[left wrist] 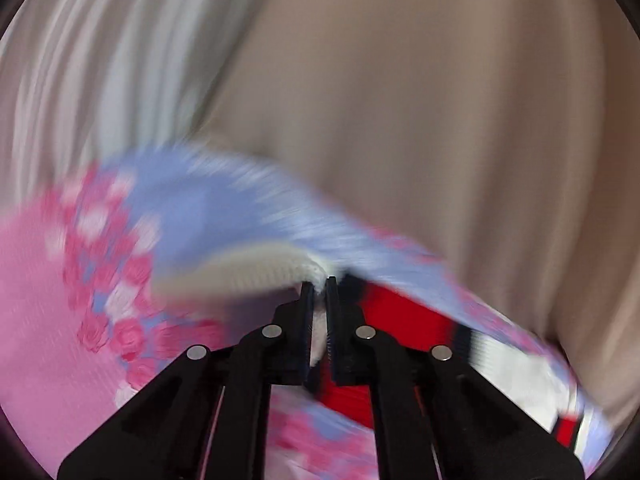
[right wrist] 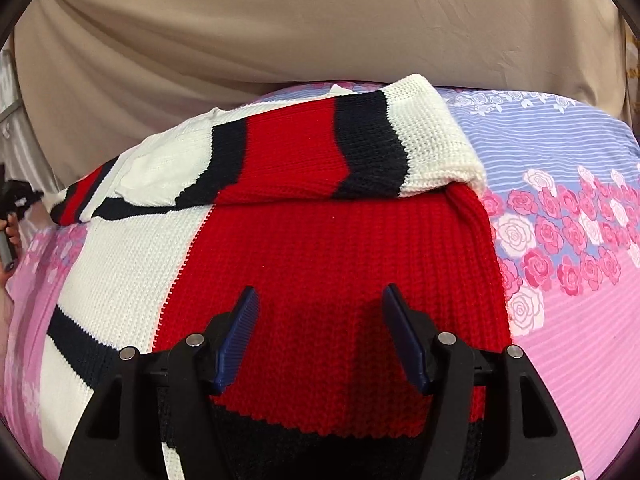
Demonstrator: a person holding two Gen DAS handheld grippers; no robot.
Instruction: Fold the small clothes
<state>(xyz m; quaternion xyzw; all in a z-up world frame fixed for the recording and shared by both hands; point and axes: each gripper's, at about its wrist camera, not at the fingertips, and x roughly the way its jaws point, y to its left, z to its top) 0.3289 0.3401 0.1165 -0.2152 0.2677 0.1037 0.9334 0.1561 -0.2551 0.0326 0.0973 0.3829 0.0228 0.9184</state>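
Observation:
A knit sweater (right wrist: 340, 248) in red, white and navy lies on a floral bedsheet (right wrist: 560, 200). One sleeve (right wrist: 360, 144) is folded across its upper part. My right gripper (right wrist: 320, 292) hovers open just over the red body panel, with nothing between its blue pads. In the blurred left wrist view, my left gripper (left wrist: 319, 280) is shut on a white ribbed edge of the sweater (left wrist: 256, 268). That fabric is pinched between the fingers, and the red part of the sweater (left wrist: 404, 312) lies to their right.
The pink and blue rose-print sheet (left wrist: 40, 280) covers the surface. Beige cloth (right wrist: 280, 20) hangs behind it. A person's hand (right wrist: 8, 240) shows at the left edge of the right wrist view, beside a dark object (right wrist: 16, 196). Bare sheet lies to the sweater's right.

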